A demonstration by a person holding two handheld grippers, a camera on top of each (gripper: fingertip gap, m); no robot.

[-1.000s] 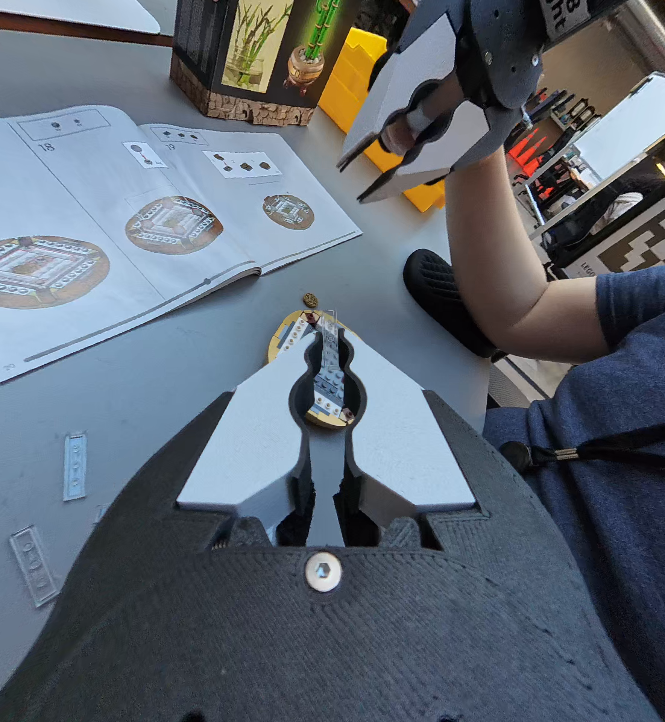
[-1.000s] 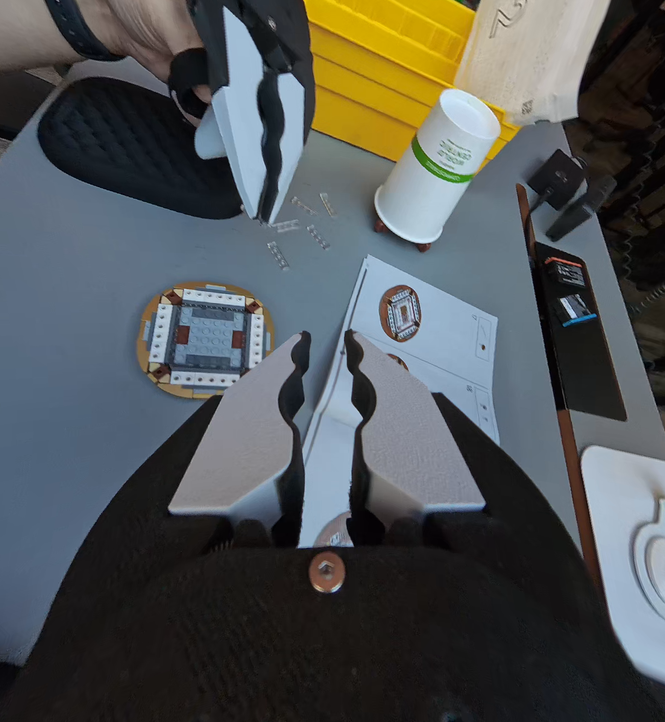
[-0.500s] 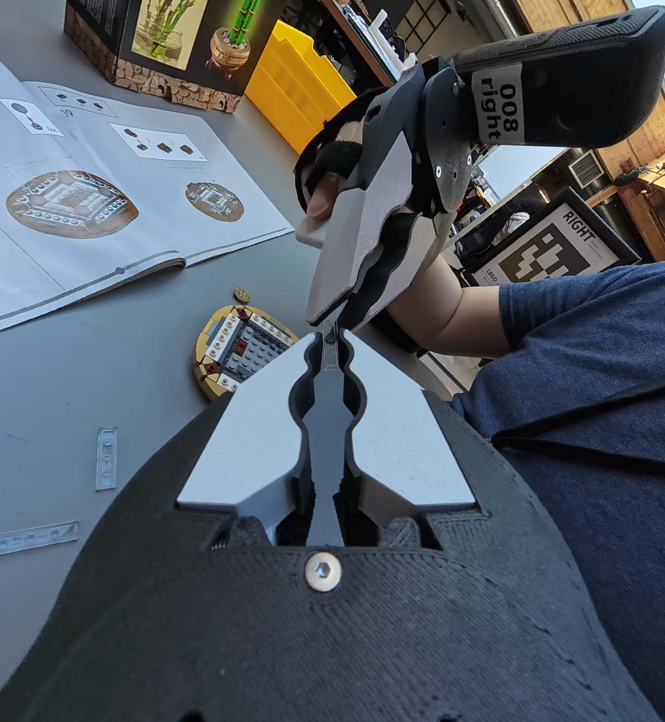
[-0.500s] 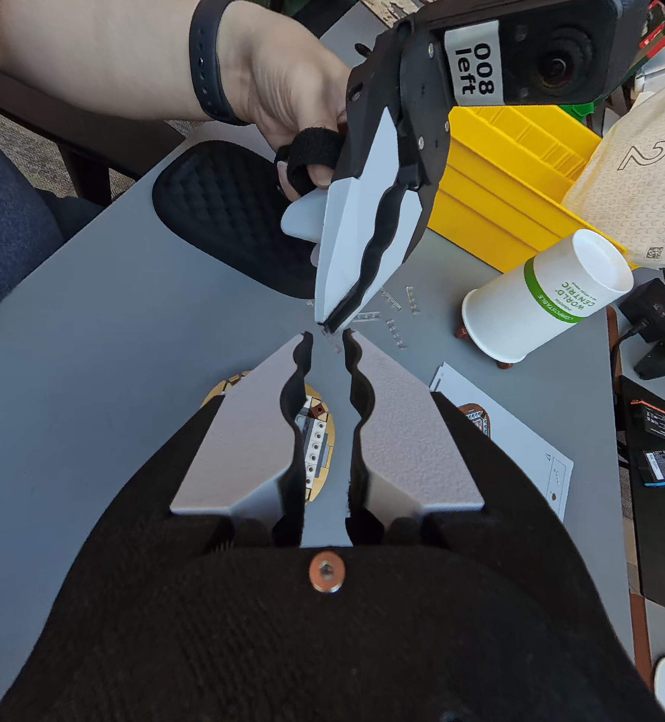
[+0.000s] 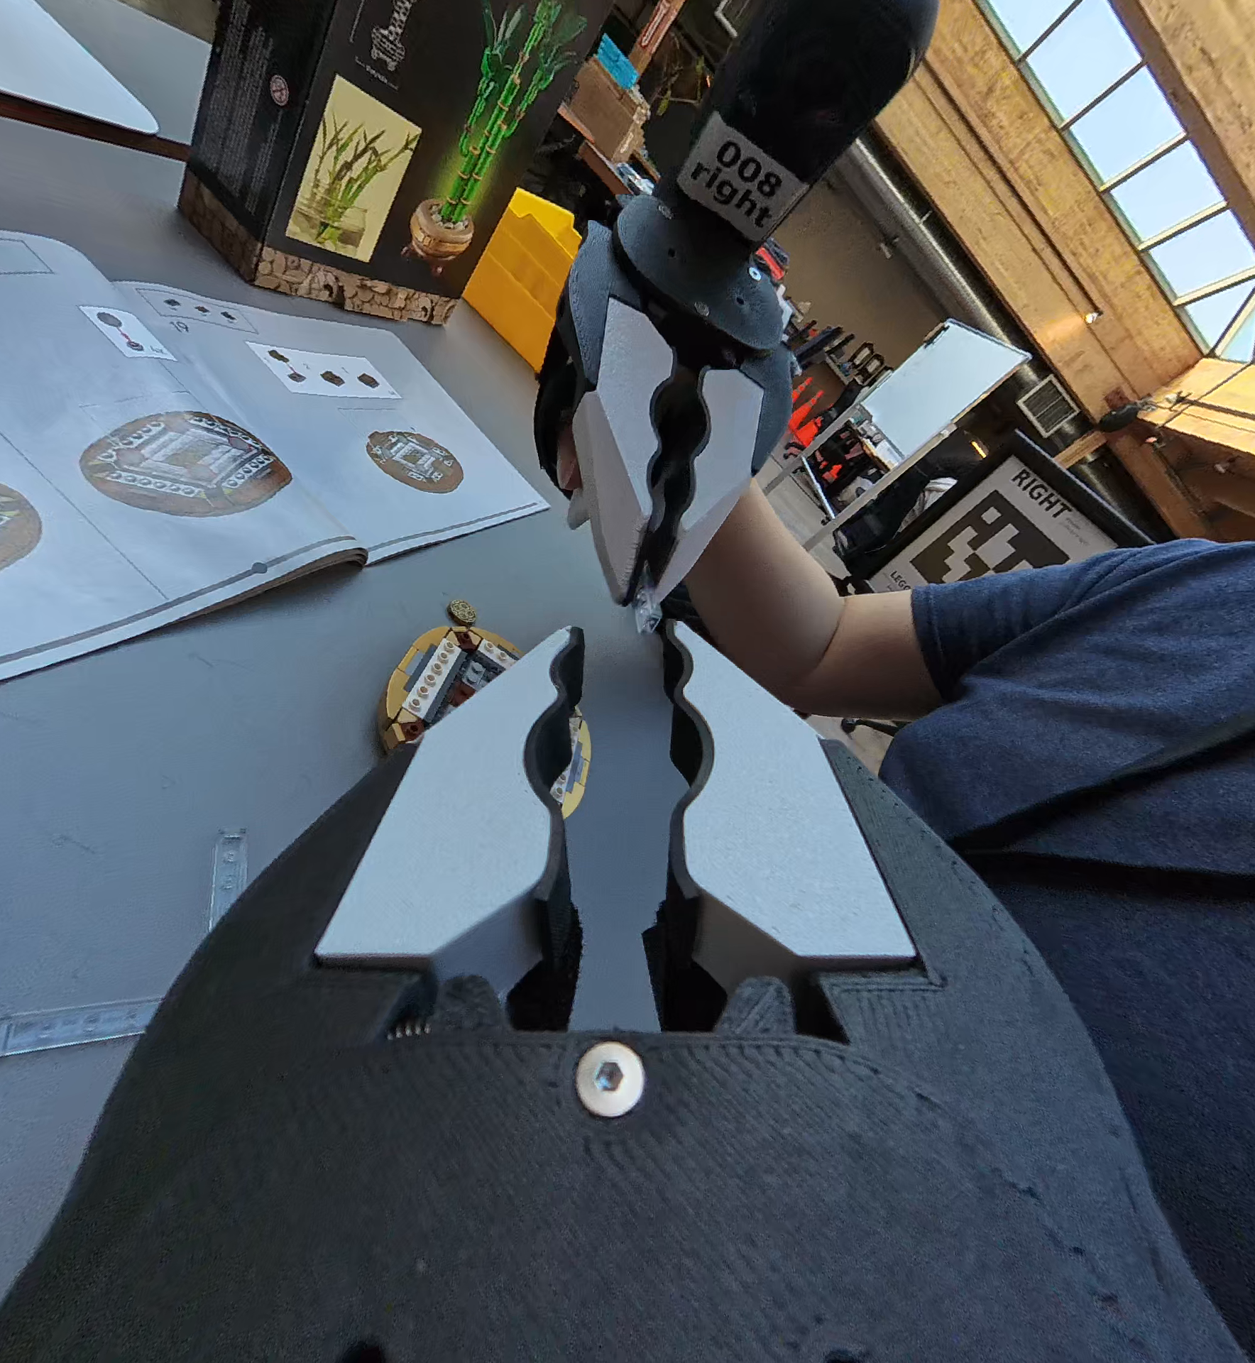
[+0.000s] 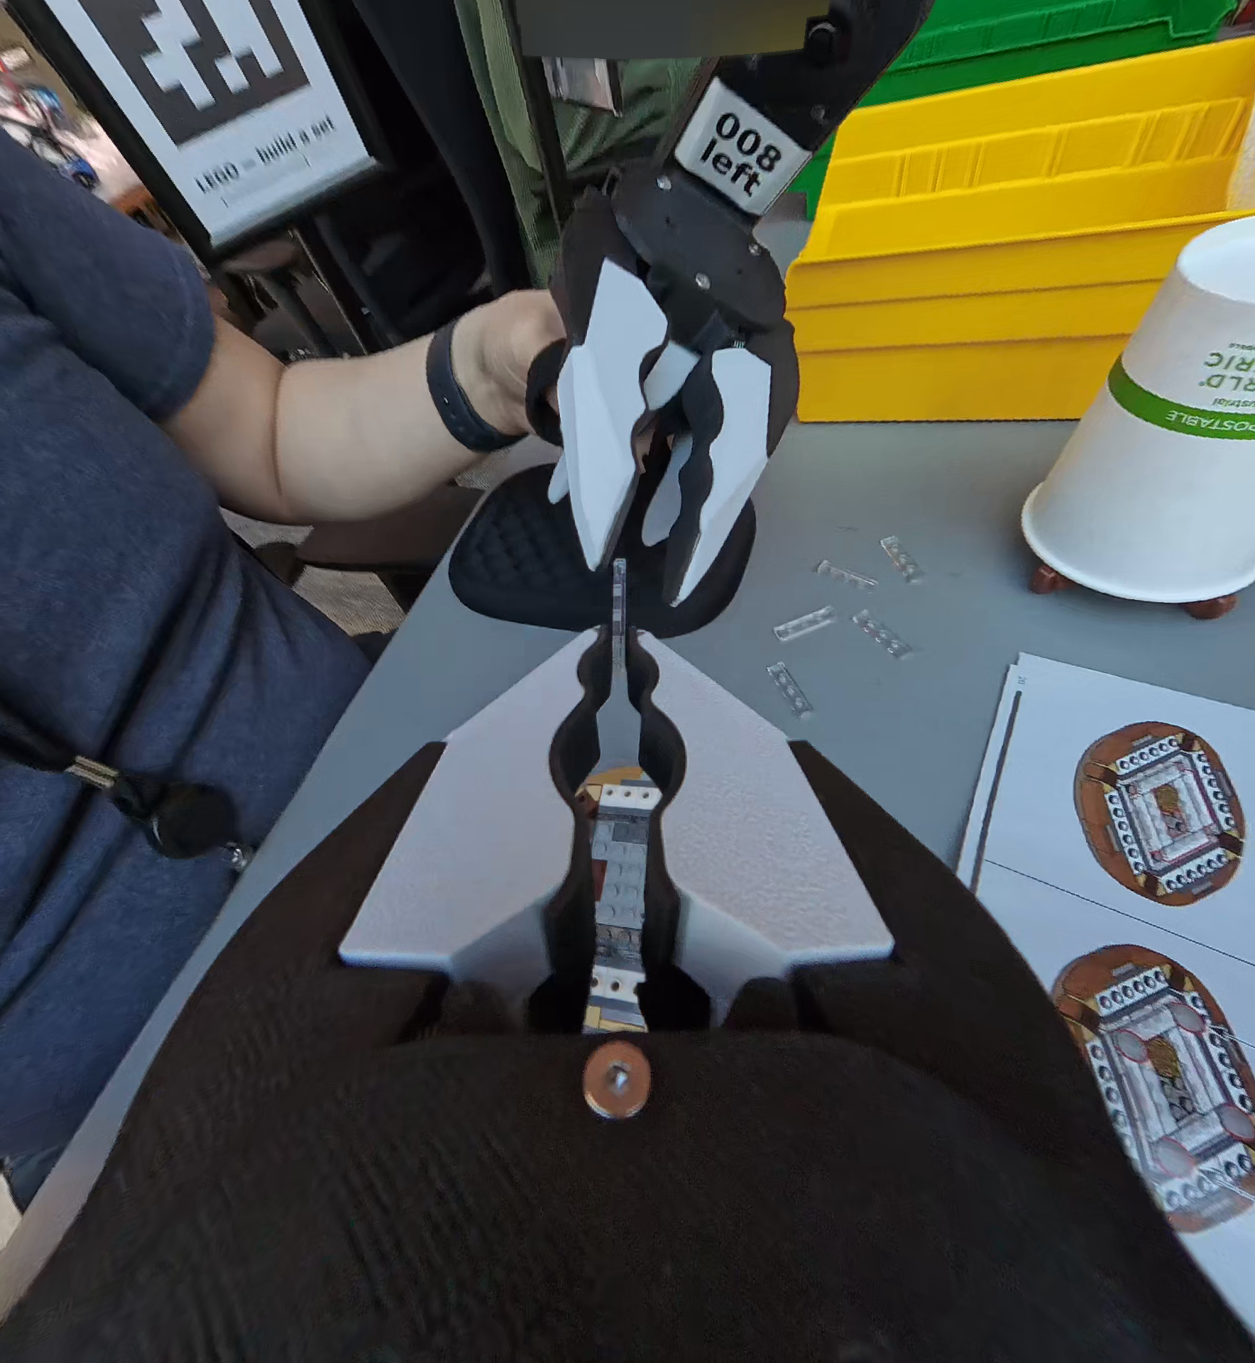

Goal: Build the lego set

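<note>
My right gripper (image 6: 617, 638) is shut on a thin clear Lego plate (image 6: 618, 601) that sticks out past its tips. In the left wrist view the right gripper (image 5: 639, 590) points down, with the clear plate (image 5: 645, 611) at its tip. My left gripper (image 5: 621, 638) is open and empty just below that plate. In the right wrist view the left gripper (image 6: 635, 583) is open around the plate's far end. The round tan Lego base (image 5: 447, 686) with white and grey bricks lies on the grey table, and shows through the right gripper's gap (image 6: 621, 870).
An open instruction booklet (image 5: 204, 457) (image 6: 1155, 885) lies beside the base. Several loose clear plates (image 6: 805, 623) (image 5: 228, 878) lie on the table. The Lego box (image 5: 359, 147), yellow bins (image 6: 978, 295), an upturned paper cup (image 6: 1185, 442) and a black pad (image 6: 529, 560) stand around. The tips of both grippers are at nearly the same place.
The clear plate passed from my left gripper to my right. The right gripper closed on it, and the left gripper opened and let go.
</note>
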